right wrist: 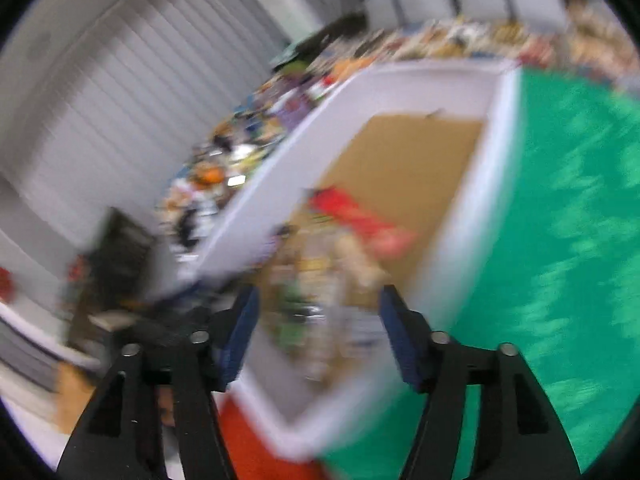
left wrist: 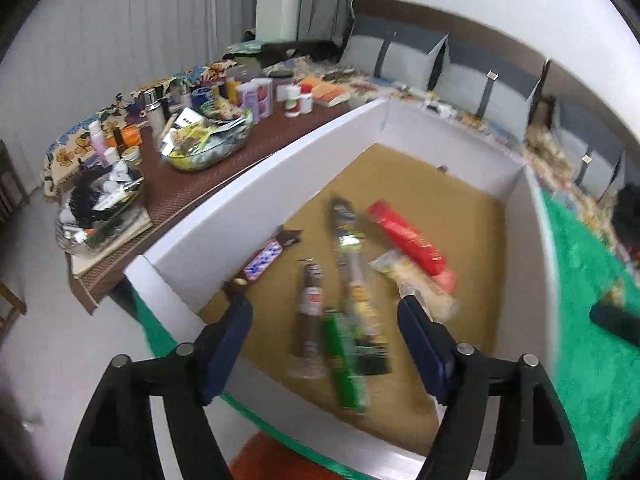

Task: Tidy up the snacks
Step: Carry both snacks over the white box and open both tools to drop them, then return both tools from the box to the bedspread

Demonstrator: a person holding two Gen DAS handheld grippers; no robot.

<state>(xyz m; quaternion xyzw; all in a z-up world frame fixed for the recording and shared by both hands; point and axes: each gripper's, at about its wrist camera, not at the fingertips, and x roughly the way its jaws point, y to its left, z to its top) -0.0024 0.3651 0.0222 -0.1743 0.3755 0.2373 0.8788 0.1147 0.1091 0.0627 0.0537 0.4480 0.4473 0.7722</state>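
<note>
Left gripper (left wrist: 324,312) hovered over white box (left wrist: 224,216), fingers (left wrist: 230,332) spread wide, nothing between them. Inside the box, left to right: purple-patterned bar (left wrist: 264,260) against the left wall, brown wrapper (left wrist: 310,312), green packet (left wrist: 346,364), long yellow-green packet (left wrist: 354,276), pale clear bag (left wrist: 416,284), red packet (left wrist: 408,236). Cluttered brown table (left wrist: 180,188) beyond the left wall; green mat (left wrist: 588,344) on the right. Right gripper (right wrist: 318,320), badly blurred, likewise spread and empty above the box's near end.

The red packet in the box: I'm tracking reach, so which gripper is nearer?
Hard to call. Left gripper and right gripper both hover open above the snacks, short of the red packet.
</note>
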